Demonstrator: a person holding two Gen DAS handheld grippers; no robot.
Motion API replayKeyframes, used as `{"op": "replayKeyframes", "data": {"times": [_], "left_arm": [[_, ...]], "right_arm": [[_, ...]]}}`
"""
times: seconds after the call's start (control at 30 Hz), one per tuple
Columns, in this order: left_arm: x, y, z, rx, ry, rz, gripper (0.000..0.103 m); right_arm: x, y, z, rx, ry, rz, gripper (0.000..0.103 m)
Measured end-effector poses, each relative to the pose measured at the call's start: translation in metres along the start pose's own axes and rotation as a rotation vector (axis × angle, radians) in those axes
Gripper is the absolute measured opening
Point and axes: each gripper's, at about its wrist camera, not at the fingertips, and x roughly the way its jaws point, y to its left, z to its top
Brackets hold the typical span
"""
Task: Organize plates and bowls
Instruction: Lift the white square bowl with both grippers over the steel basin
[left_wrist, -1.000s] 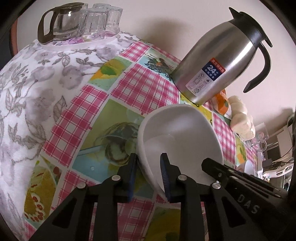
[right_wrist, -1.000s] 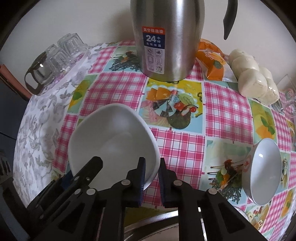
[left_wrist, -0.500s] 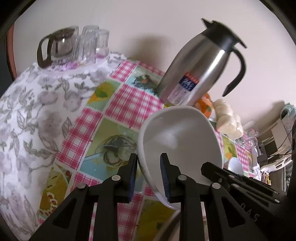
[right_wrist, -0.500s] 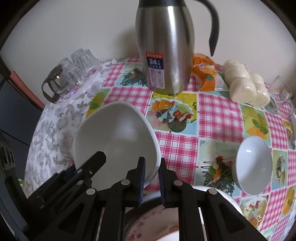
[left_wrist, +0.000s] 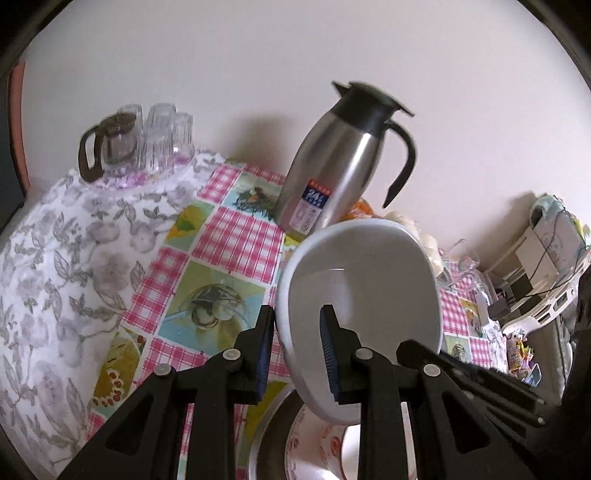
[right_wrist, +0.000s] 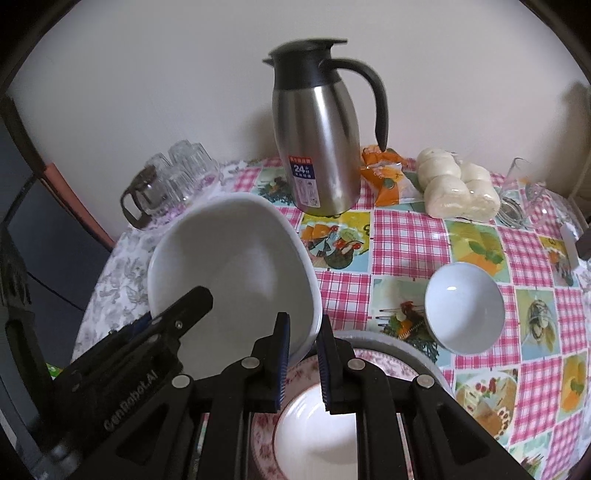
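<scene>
Right wrist view is showing both grippers, right (right_wrist: 302, 354) and left (left_wrist: 297, 350), clamping opposite rims of a large white ceramic bowl (right_wrist: 236, 273) above a floral-rimmed plate (right_wrist: 373, 363) at the checked tablecloth's (right_wrist: 402, 240) near edge; a steel jug (right_wrist: 317, 147) is standing by the far wall (right_wrist: 147, 92).

Large bowl (right_wrist: 236, 266): plain white. Small bowl (right_wrist: 464, 306): white, faint blue tint. Plate (right_wrist: 306, 373) below the large bowl: white centre, pink floral rim. Tablecloth (right_wrist: 406, 243): pink-and-white check with colourful picture squares, yellow, green, light blue. Cloth (left_wrist: 66, 266) left of the jug: white with grey flowers and leaves. Jug (right_wrist: 317, 155): silver steel, black lid and handle, blue-and-red label. Buns (right_wrist: 454, 188): cream. Packet (right_wrist: 386, 177) beside the jug: orange. Grippers black, blue pads (right_wrist: 283, 358).
</scene>
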Motion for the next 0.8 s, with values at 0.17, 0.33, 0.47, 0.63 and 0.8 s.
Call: {"op": "replayKeyframes", "data": {"times": [0.17,0.33,0.47,0.63,0.8], "left_arm": [[-0.021,-0.006,-0.004,0.024,-0.04,-0.026,0.026],[-0.028,-0.012,-0.013,0.048,-0.037,-0.029,0.026],[-0.032,-0.021,-0.021,0.076,-0.032,-0.027,0.026],[-0.038,-0.039,-0.03,0.131,-0.033,0.002,0.026],[-0.044,-0.054,-0.037,0.167,-0.037,0.004,0.026]], "right_arm": [[-0.018,-0.004,-0.019,0.034,-0.042,0.051,0.017],[-0.027,-0.008,-0.039,0.05,-0.064,0.081,0.017],[-0.033,-0.019,-0.054,0.081,-0.087,0.101,0.017],[-0.046,-0.024,-0.065,0.07,-0.12,0.087,0.017],[-0.059,-0.037,-0.077,0.076,-0.16,0.1,0.017]]}}
